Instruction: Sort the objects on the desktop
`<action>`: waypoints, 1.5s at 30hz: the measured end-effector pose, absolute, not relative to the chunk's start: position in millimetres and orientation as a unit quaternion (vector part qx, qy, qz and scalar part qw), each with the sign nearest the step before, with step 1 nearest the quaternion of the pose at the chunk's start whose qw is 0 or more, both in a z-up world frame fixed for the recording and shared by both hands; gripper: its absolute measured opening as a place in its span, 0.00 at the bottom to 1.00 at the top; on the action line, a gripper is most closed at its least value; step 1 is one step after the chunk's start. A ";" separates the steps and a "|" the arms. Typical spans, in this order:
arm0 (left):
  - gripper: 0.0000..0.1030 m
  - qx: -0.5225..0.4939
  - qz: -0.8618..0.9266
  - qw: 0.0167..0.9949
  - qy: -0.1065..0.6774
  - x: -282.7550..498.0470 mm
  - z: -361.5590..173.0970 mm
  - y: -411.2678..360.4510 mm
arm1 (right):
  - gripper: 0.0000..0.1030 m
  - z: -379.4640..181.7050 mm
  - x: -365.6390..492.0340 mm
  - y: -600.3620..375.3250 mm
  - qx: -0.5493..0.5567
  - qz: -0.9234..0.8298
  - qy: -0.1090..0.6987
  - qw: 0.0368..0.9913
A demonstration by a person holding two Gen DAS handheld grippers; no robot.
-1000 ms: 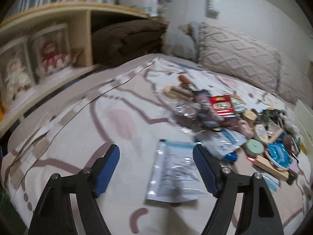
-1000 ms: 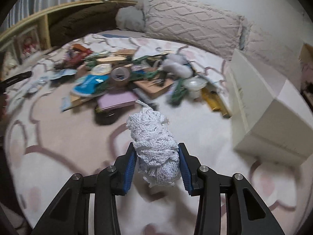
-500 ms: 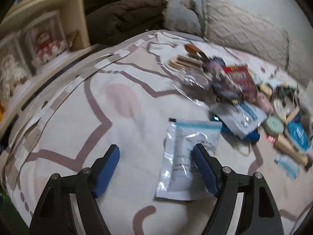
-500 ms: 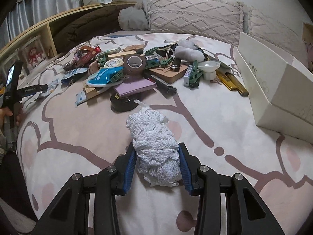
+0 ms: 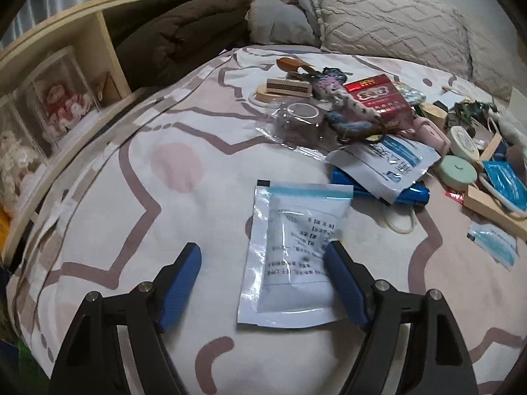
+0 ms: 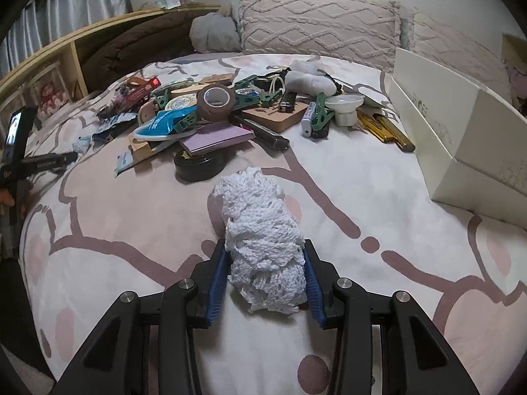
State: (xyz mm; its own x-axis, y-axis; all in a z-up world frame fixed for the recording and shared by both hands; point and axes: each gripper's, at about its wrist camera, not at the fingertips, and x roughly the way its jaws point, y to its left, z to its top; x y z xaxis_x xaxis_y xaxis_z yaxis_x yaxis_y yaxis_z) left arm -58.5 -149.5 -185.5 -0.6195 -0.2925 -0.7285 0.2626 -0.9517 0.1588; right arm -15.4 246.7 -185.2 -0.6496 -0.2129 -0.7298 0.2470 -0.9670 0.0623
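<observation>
My right gripper (image 6: 266,275) is shut on a white crocheted bundle (image 6: 260,240) and holds it low over the patterned bedspread (image 6: 125,217). My left gripper (image 5: 262,275) is open just above the bedspread. A flat clear plastic pouch with a blue strip (image 5: 291,253) lies between its fingers, close to the right pad (image 5: 342,283). A heap of small objects lies beyond: a red box (image 5: 378,97), a white and blue packet (image 5: 385,161), a tape roll (image 6: 215,102), a purple pad (image 6: 215,138) and a black round tin (image 6: 199,164).
An open white cardboard box (image 6: 461,138) stands at the right of the bed. Knitted pillows (image 6: 316,29) line the far side. A wooden shelf with boxed dolls (image 5: 62,105) and a brown blanket (image 5: 178,39) are at the left.
My left gripper has dropped closer to the clear pouch, which now lies between its fingers. My right gripper has carried the white bundle back from the heap and lower over the bedspread.
</observation>
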 end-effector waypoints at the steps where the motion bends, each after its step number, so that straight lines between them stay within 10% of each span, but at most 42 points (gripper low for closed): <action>1: 0.76 0.407 -0.901 0.151 -0.013 -57.9 -184.8 -151.0 | 0.44 -185.9 -15.1 248.4 0.398 -0.909 0.016 0.127; 7: 0.89 0.402 -0.908 0.115 0.039 -53.4 -180.9 -159.9 | 0.73 -188.2 -12.8 249.6 0.391 -0.913 0.009 0.120; 31: 0.89 0.392 -0.907 -0.145 0.057 -42.4 -164.9 -90.5 | 0.74 -191.1 -11.8 248.8 0.386 -0.915 0.012 0.116; 45: 0.89 0.380 -0.923 -0.055 -0.010 -54.1 -164.6 -98.9 | 0.75 -191.5 -11.4 248.4 0.386 -0.915 0.012 0.116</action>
State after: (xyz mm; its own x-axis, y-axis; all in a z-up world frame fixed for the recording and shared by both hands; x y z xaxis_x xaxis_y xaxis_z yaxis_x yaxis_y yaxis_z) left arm -54.1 -98.9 -164.6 -0.7051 0.0937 -0.7029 -0.1085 -0.9938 -0.0237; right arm -11.4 248.4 -191.5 -0.6754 -0.2031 -0.7090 0.2221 -0.9727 0.0671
